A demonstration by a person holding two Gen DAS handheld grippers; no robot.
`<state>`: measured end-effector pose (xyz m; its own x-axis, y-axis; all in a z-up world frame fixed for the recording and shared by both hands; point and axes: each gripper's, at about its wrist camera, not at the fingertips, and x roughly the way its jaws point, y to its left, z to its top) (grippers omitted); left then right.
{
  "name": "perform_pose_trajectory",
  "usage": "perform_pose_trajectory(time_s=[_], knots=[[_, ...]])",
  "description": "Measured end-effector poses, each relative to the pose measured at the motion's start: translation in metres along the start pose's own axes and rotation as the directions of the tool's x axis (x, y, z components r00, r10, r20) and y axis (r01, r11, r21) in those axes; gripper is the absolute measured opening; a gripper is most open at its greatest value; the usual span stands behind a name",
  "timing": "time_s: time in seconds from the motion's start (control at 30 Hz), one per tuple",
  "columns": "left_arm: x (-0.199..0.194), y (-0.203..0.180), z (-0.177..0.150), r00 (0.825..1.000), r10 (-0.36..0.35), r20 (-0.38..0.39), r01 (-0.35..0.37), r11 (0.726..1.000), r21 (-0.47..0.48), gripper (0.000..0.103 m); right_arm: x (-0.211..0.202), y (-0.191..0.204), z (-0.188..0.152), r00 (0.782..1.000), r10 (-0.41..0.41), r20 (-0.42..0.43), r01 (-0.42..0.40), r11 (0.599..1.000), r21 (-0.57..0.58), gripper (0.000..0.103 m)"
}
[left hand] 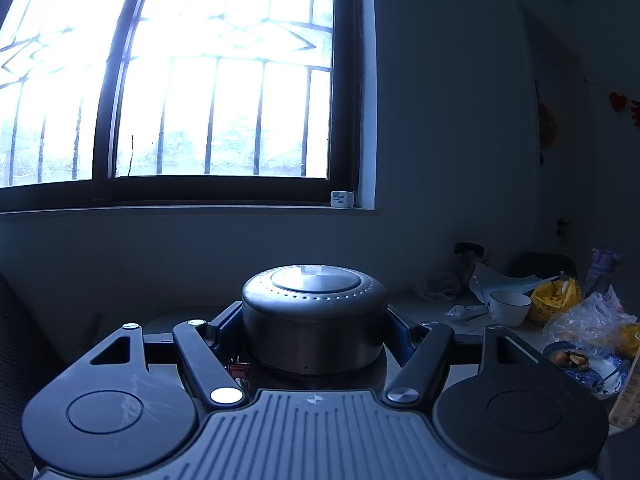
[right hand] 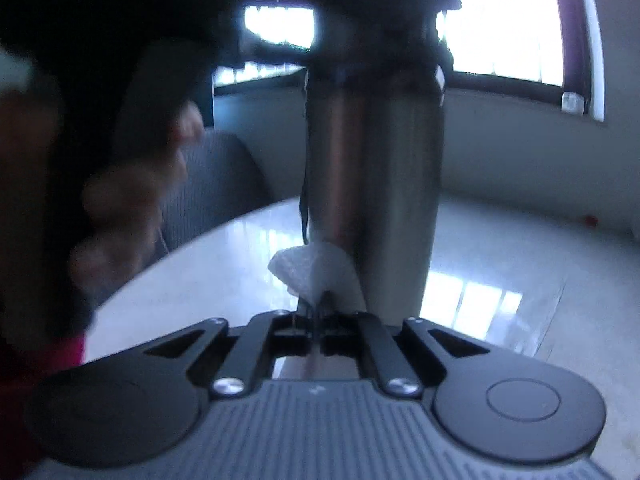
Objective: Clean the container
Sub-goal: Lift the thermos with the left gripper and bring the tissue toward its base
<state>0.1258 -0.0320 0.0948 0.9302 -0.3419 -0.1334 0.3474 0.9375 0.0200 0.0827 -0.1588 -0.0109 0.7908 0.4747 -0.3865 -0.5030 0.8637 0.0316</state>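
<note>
While the right gripper [right hand: 318,300] is keeping its jaws pressed together on a small white tissue [right hand: 310,266], it is bringing this tissue against the lower side of the steel container [right hand: 374,184], a tall metal flask standing upright over the pale table [right hand: 500,240]. The tissue is touching, or almost touching, the flask's wall near its bottom (the picture is blurred, so I cannot tell which).

A little higher, the left gripper [left hand: 316,336] is clamping the same container just under its dark lid [left hand: 314,284], with one finger on each side, so the jaws are standing wide but closed on the flask. It is holding the flask steady, I think, for the wiping.

In my judgement the step in hand is wiping the outside wall. The next move is calling for a firm stroke along the metal, with the pinch on the tissue kept tight and the left grip not slipping.

The right wrist view is showing the whole body of the flask, the tissue, and a person's hand [right hand: 128,184] at the left, blurred. The left wrist view is showing none of these; it is giving only the lid from close, and farther away a white cup [left hand: 510,306], some plastic bags [left hand: 588,316] and the barred window [left hand: 180,80] behind.
</note>
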Motion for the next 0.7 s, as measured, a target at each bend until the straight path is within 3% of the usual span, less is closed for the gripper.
perform_pose_trajectory(time_s=[0.33, 0.7], knots=[[-0.001, 0.0, 0.0, 1.0, -0.003, -0.001, 0.003, 1.0, -0.001, 0.071, 0.021, -0.003, -0.017, 0.994, -0.013, -0.111, 0.008, 0.999, -0.048, 0.003], [-0.001, 0.001, 0.001, 1.0, -0.009, -0.005, 0.009, 1.0, -0.005, 0.071, -0.03, 0.002, 0.013, 0.997, -0.016, 0.072, 0.024, 0.994, -0.109, 0.003]])
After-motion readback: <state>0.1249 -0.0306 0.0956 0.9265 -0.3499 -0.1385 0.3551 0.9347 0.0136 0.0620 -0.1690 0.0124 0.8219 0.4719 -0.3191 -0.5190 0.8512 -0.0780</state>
